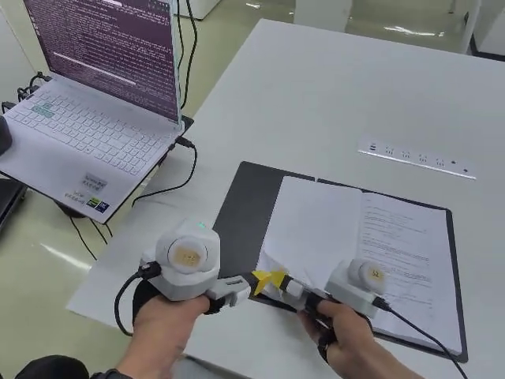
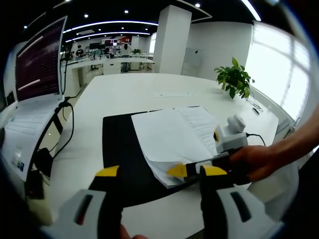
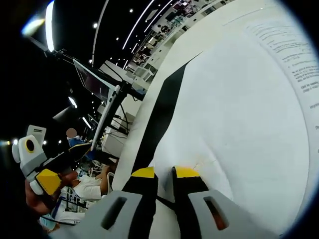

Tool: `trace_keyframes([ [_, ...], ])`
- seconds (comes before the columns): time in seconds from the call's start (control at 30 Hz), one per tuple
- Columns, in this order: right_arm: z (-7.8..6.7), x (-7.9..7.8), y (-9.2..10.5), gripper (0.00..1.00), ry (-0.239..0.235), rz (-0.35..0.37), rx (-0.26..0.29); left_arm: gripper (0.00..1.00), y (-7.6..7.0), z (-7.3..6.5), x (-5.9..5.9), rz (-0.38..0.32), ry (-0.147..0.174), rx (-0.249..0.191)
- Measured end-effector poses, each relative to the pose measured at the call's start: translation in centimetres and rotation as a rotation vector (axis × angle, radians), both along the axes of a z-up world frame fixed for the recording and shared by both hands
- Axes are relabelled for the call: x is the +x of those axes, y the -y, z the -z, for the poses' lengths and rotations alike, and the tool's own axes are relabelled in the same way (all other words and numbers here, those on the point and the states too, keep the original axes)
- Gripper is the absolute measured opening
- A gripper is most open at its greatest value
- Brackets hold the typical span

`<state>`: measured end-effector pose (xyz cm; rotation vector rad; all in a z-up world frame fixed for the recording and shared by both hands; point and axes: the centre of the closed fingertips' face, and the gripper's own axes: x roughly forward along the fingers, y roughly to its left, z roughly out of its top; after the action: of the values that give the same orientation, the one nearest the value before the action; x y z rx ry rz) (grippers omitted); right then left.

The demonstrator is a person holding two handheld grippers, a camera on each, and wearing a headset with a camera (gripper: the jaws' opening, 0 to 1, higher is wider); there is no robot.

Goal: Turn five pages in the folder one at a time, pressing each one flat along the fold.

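Lying open, black folder [image 1: 245,213], its white page [image 1: 316,229] arching up — right gripper [image 3: 164,173] pinching the near corner, left gripper [image 2: 160,172] gaping wide.

Black folder [image 1: 241,209], white printed pages [image 1: 316,229], white table [image 1: 331,95].

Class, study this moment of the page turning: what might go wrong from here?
The right gripper pinches the page by its lower corner, which already looks creased; pulling harder may tear it. The left gripper hangs open off the folder, so the folder may slide.
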<state>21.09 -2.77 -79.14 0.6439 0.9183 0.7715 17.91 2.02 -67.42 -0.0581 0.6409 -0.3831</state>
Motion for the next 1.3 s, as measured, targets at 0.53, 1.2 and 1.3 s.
trace_keyframes([
  [0.53, -3.2, -2.1, -0.3, 0.32, 0.04, -0.003, 0.083, 0.59, 1.1, -0.8, -0.4, 0.014, 0.026, -0.055],
  [1.2, -6.1, -3.9, 8.7, 0.48, 0.204, 0.064, 0.0, 0.49, 1.7, 1.2, -1.0, 0.161, -0.016, 0.009],
  [1.3, -6.3, -4.0, 10.1, 0.47, 0.2, 0.094, -0.003, 0.42, 2.0, 1.3, -0.8, 0.181, -0.015, 0.013],
])
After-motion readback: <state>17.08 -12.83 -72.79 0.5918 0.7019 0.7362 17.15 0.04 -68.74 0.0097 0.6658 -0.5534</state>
